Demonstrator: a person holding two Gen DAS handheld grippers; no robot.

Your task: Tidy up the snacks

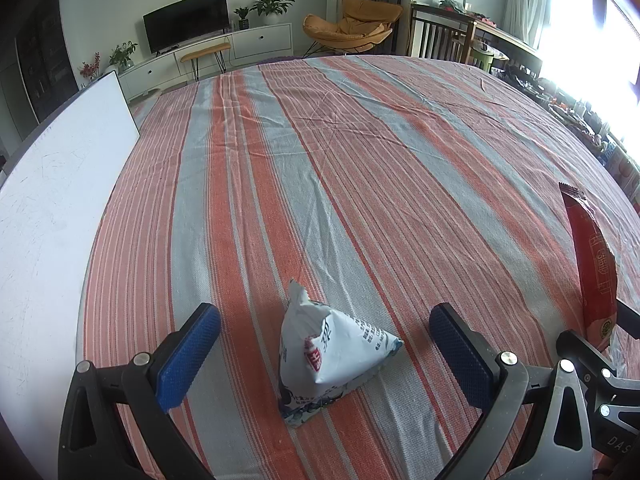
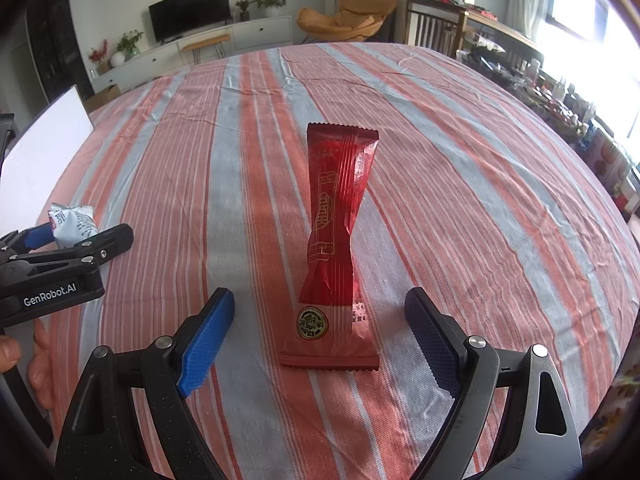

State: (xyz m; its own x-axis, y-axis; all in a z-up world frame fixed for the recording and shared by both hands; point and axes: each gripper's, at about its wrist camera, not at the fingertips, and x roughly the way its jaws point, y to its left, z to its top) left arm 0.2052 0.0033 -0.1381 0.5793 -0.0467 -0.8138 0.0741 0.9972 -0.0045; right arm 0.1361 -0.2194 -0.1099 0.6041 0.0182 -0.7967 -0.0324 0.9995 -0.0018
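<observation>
A small white and blue snack packet [image 1: 328, 352] lies on the striped cloth, between the blue pads of my open left gripper [image 1: 324, 322], touching neither pad. It also shows at the left of the right wrist view [image 2: 74, 224]. A long red snack packet [image 2: 336, 240] lies lengthwise on the cloth between the pads of my open right gripper [image 2: 320, 308], its near end level with the fingertips. The red packet also shows at the right edge of the left wrist view [image 1: 592, 264]. The left gripper's body [image 2: 52, 268] sits to the left of the right gripper.
The table is covered by an orange and grey striped cloth [image 1: 340, 160]. A white board [image 1: 52, 208] lies along the left edge. Cluttered shelves [image 2: 580, 112] run along the right side past the table. A TV, cabinet and orange chair stand far behind.
</observation>
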